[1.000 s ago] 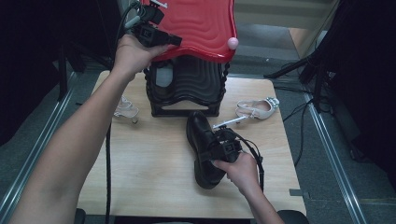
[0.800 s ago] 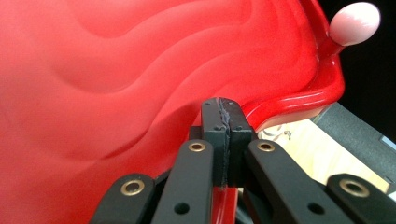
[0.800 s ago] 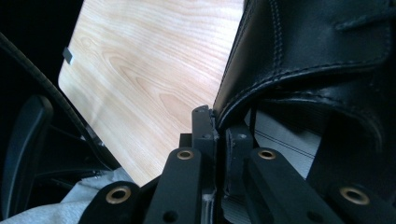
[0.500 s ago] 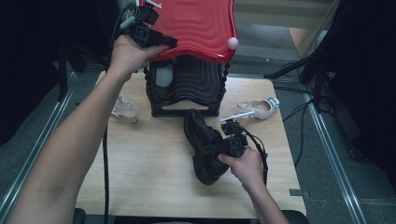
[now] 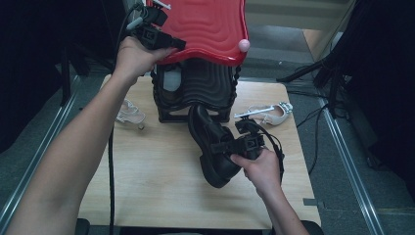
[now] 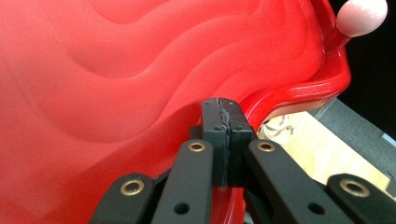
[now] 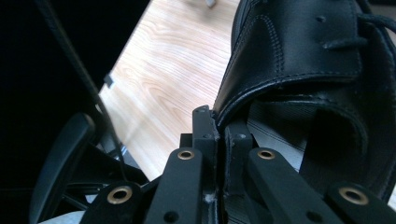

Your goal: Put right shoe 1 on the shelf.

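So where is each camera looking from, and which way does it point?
High view: above the table, looking forward and down; both forearms, left gripper, right gripper.
Left gripper view: along its shut jaws, at the red lid.
Right gripper view: along its jaws, clamping the black shoe.
Shared: lid and shoe appear from above too.

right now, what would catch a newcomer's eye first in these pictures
The big wavy red lid at the far edge of the table, pinched at its rim by the left tool above a black ribbed box. Next, the black leather shoe in the middle of the wooden table, its collar clamped in the right tool.
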A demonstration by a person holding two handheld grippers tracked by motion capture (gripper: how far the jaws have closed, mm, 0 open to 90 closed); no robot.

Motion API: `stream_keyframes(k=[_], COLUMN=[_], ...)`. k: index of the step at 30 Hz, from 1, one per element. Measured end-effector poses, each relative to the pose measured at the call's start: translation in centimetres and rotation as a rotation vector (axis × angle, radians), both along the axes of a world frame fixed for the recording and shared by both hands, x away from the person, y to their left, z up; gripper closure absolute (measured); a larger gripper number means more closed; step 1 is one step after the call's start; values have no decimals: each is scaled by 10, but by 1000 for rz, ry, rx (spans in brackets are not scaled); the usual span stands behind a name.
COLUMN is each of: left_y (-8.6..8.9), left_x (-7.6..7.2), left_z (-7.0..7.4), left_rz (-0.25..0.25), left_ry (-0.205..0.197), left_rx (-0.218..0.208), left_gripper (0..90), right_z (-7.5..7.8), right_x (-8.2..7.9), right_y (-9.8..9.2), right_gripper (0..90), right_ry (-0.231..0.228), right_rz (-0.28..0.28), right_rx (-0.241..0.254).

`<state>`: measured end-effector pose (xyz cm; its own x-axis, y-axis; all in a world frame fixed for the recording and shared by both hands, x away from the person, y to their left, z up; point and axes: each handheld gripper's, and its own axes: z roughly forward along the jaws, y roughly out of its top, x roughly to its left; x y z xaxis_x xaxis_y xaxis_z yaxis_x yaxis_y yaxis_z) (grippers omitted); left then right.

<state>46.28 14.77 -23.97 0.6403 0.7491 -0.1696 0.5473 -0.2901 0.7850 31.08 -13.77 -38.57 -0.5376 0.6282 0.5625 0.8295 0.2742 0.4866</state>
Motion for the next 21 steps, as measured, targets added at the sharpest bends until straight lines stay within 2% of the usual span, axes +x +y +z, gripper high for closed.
stream_keyframes(k=[2,10,15,21], left_y=[0,-1,-1,-1], left_x=[0,0,0,0], left_z=[0,1,1,1], left_rz=[1,3,2,-3], left_ry=[0,3,3,-1], left_rx=[0,10,12,13], left_gripper=[900,900,900,900], right_z=[6,30,42,55], right_x=[0,5,21,49], right_y=[0,4,10,18], right_gripper=[881,881,880,880], right_ry=[-17,-59,-122,-200], right_rz=[3,-4,-35,-100], right_rx=[25,46,40,24])
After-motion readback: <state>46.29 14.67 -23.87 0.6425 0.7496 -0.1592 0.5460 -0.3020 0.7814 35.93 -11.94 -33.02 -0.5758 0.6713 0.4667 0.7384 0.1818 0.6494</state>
